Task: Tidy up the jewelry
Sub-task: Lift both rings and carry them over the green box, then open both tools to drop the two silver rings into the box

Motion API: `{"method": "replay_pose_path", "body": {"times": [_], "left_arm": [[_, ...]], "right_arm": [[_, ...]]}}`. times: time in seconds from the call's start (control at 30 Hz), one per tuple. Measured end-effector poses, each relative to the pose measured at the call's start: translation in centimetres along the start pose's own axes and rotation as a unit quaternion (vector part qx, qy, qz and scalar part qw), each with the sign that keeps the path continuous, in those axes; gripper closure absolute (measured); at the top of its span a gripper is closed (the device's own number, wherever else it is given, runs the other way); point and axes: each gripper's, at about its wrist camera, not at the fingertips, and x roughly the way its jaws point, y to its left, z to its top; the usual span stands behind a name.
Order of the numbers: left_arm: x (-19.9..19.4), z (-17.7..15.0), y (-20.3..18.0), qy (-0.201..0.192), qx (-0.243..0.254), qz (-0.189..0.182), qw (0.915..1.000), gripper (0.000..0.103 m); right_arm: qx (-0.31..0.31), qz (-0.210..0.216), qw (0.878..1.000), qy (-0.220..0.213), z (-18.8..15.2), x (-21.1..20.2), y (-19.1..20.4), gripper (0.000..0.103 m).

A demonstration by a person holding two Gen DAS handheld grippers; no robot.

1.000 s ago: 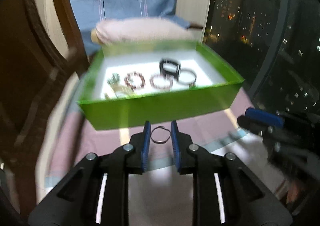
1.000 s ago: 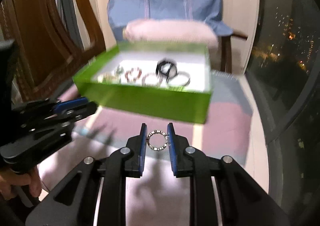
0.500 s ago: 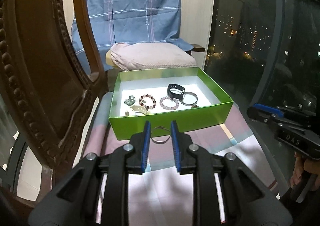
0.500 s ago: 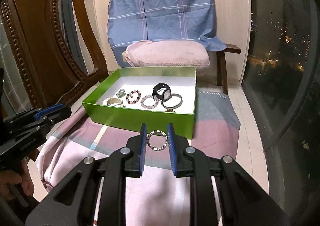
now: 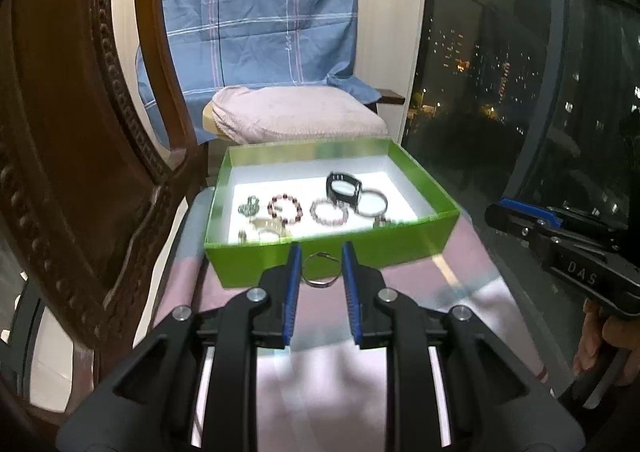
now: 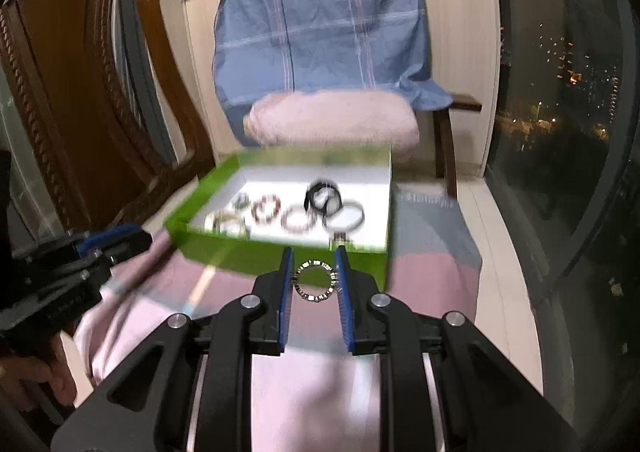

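Note:
A green box (image 5: 336,252) (image 6: 280,252) with a white floor sits on a pink cloth. Inside lie a black watch (image 5: 343,188) (image 6: 322,199), two bead bracelets (image 5: 285,207) (image 5: 329,211), a silver bangle (image 5: 372,202) and small pieces at the left. My left gripper (image 5: 320,270) is shut on a thin metal ring (image 5: 319,271), just in front of the box's near wall. My right gripper (image 6: 314,279) is shut on a studded silver ring (image 6: 314,279), in front of the box's near right corner. Each gripper shows in the other view (image 5: 560,236) (image 6: 68,268).
A carved wooden chair back (image 5: 68,131) (image 6: 80,91) stands close on the left. Behind the box is a chair with a pink cushion (image 5: 296,113) and a blue plaid cloth (image 5: 260,23). A dark window (image 5: 520,71) runs along the right.
Both grippers pulled back from the box, then came slightly closer again. Each has held its ring throughout. The right wrist view is blurred from motion now.

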Motion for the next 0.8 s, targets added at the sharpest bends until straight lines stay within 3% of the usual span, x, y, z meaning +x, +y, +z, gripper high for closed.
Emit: {"method": "replay_pose_path", "body": {"times": [0.23, 0.47, 0.8], "left_arm": [[2.8, 4.9, 0.9, -0.037, -0.027, 0.009, 0.9989, 0.082], [8.2, 7.3, 2.0, -0.025, -0.031, 0.019, 0.9991, 0.082], [14.0, 5.9, 2.9, 0.035, -0.040, 0.018, 0.9984, 0.082]], "right_arm": [[0.016, -0.003, 0.998, -0.053, 4.6, 2.5, -0.9, 0.082], [0.012, -0.015, 0.999, -0.029, 5.5, 7.9, -1.3, 0.082], [0.017, -0.037, 0.999, 0.025, 4.4, 13.5, -2.3, 0.082]]}}
